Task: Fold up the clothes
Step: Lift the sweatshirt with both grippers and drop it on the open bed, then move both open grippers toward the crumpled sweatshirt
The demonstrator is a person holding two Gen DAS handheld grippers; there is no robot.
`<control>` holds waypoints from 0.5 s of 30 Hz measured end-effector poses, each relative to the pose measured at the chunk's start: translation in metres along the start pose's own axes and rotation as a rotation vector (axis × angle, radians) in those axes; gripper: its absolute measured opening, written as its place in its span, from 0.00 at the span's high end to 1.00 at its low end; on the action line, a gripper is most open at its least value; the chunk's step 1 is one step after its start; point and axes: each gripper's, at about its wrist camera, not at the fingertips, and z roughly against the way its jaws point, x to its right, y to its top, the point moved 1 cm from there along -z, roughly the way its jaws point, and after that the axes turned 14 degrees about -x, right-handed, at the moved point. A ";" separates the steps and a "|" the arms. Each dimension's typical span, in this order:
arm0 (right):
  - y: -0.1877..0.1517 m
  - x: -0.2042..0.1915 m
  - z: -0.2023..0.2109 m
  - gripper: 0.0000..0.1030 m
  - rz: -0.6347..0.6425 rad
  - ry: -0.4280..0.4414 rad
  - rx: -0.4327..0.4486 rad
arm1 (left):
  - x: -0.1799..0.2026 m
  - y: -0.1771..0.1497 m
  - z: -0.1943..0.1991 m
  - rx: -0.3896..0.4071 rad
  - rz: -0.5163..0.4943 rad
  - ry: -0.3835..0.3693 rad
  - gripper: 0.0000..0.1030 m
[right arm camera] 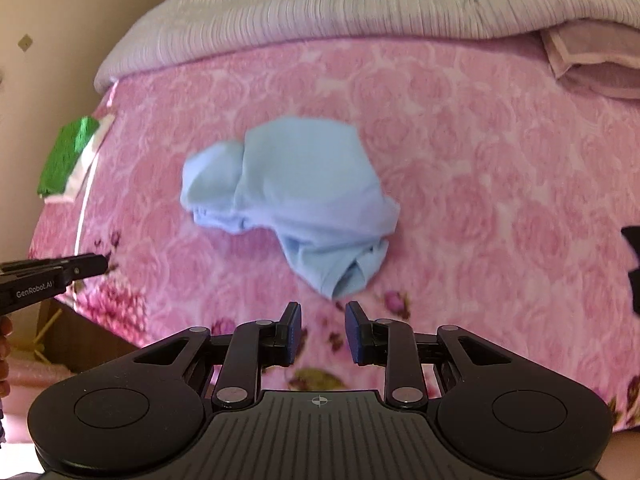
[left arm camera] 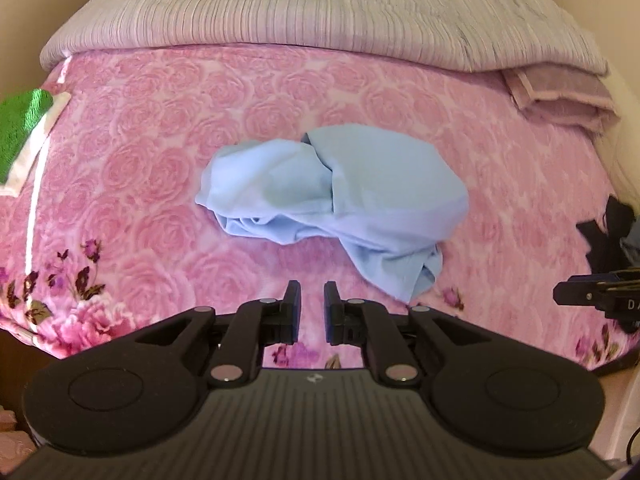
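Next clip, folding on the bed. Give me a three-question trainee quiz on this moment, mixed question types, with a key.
1. True or false: the light blue garment lies crumpled on the pink floral blanket, and neither tool touches it.
2. Multiple choice: what lies along the far side of the bed? A) a wooden tray B) a grey ribbed quilt C) a row of shoes
3. Fill in: the jaws of the left tool and the right tool both stand ____, with nothing between them.

Key: 1 true; 2 B; 3 open (the right tool's gap is the wider).
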 end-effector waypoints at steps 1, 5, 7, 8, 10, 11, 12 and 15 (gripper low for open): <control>-0.006 -0.001 -0.002 0.73 0.008 0.001 -0.005 | 0.004 -0.004 0.003 0.004 -0.008 0.011 0.89; -0.031 -0.004 -0.003 0.73 0.026 0.008 -0.012 | 0.020 -0.028 0.015 0.028 -0.033 0.044 0.85; -0.046 -0.005 0.000 0.73 0.027 0.012 -0.007 | 0.028 -0.040 0.019 0.035 -0.040 0.049 0.85; -0.053 -0.005 0.001 0.73 0.027 0.014 -0.005 | 0.032 -0.046 0.022 0.037 -0.043 0.050 0.85; -0.068 -0.005 0.003 0.73 0.022 0.015 -0.001 | 0.040 -0.060 0.026 0.039 -0.048 0.052 0.84; -0.076 -0.005 0.005 0.73 0.020 0.016 0.000 | 0.044 -0.067 0.028 0.041 -0.052 0.054 0.84; -0.083 -0.005 0.006 0.73 0.018 0.017 0.002 | 0.048 -0.073 0.030 0.041 -0.053 0.055 0.84; -0.105 -0.005 0.009 0.73 0.012 0.019 0.007 | 0.057 -0.096 0.037 0.043 -0.055 0.060 0.84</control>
